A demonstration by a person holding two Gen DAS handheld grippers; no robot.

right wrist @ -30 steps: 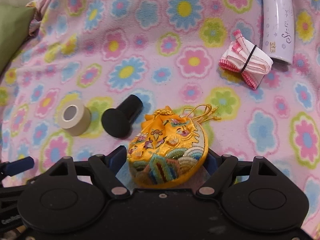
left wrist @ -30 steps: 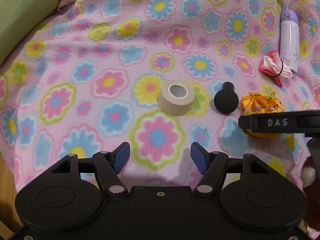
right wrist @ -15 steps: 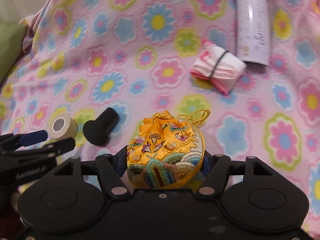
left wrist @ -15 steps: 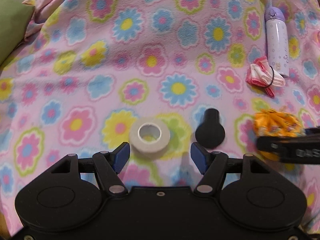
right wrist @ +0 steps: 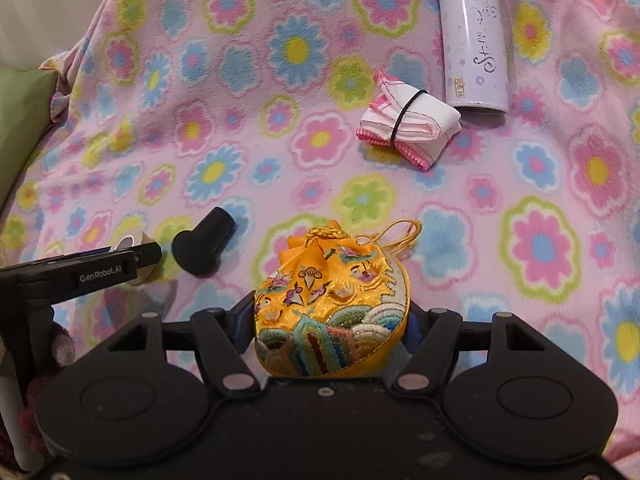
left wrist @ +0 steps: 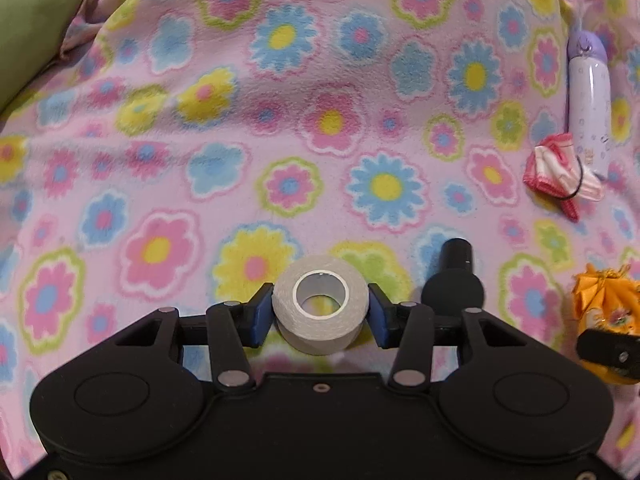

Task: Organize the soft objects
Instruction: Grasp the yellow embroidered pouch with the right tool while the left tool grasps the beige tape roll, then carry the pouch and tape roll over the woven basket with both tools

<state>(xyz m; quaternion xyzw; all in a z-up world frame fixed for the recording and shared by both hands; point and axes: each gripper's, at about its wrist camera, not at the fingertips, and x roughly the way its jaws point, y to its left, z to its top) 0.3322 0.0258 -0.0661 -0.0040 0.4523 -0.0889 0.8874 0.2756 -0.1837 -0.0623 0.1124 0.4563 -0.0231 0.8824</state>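
Green cushion (left wrist: 28,36) at far left edge, beside the flowered blanket (left wrist: 320,128). Left tool (left wrist: 320,314) clamped on tape roll (left wrist: 320,304), blue pads (left wrist: 262,314) pressing both sides, roll resting on blanket. Black stopper (left wrist: 454,288) just right of it. Right tool (right wrist: 330,328) clamped on yellow embroidered pouch (right wrist: 330,312), gold cord loop trailing behind. Farther back, right: folded pink-trimmed cloth (right wrist: 408,124) w/ black band, touching base of lilac bottle (right wrist: 472,36) lying on its side.
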